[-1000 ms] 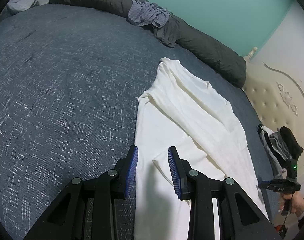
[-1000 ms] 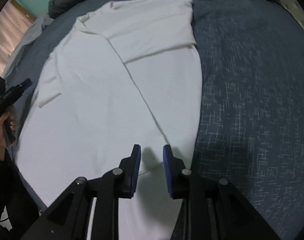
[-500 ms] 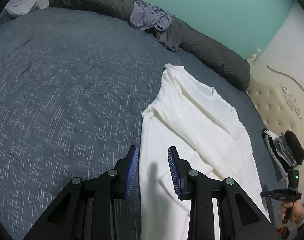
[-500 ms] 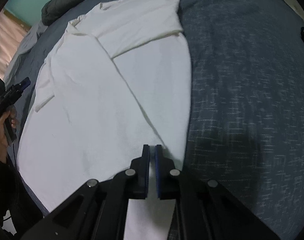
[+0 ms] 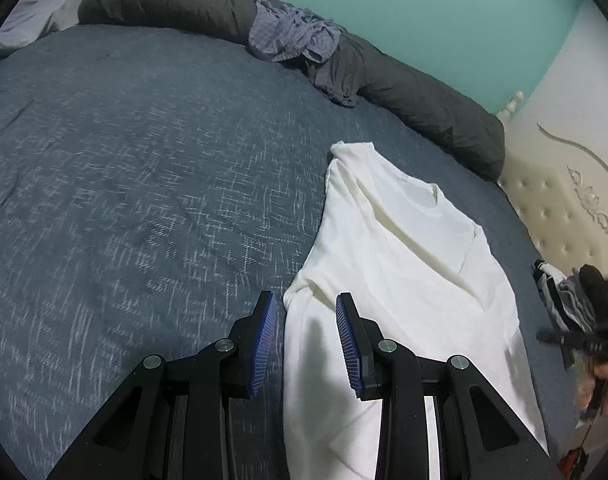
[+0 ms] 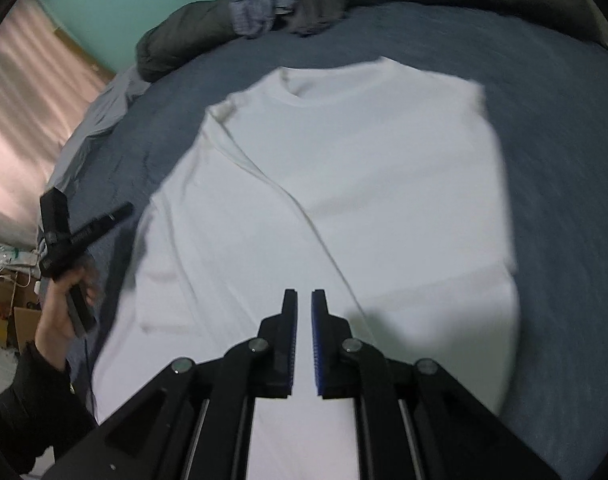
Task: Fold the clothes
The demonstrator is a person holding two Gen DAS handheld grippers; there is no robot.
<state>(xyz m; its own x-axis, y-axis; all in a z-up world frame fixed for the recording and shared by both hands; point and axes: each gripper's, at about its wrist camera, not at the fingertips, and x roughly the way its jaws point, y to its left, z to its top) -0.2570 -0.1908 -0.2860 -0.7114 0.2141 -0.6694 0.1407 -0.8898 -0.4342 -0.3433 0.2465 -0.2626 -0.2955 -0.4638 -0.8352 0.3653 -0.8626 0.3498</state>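
1. White shirt (image 5: 404, 264): it lies flat on the bed (image 5: 144, 160), on top of the blue-grey cover. Its neck end points to the far side of the bed.
2. One side of the shirt is folded over onto the middle. The fold makes a long slanted line down the cloth.
3. The left tool (image 5: 306, 298) is over the near left edge of the shirt. Its two blue pads are apart, with a wide gap. The edge of the shirt and a strip of bed cover show between them. The pads do not press on anything.
4. The right tool (image 6: 304, 294) is over the near part of the shirt, just beside the slanted fold line. Its pads are nearly together, with only a thin slit left. I cannot tell if any cloth is pinched in there.
5. The picture from the right tool is blurry.
6. A hand (image 6: 60, 312) in a dark sleeve (image 6: 36, 396) holds the left tool by its handle, at the side of the bed.
7. A long dark grey roll of bedding (image 5: 424, 96) lies along the far edge of the bed, against a green wall.
8. A crumpled blue-purple cloth (image 5: 292, 36) sits on top of that roll.
9. A small pile of dark and striped clothes (image 5: 564, 296) lies by the padded cream headboard (image 5: 564, 208).
10. A pink curtain (image 6: 24, 120) hangs at the other end of the room.
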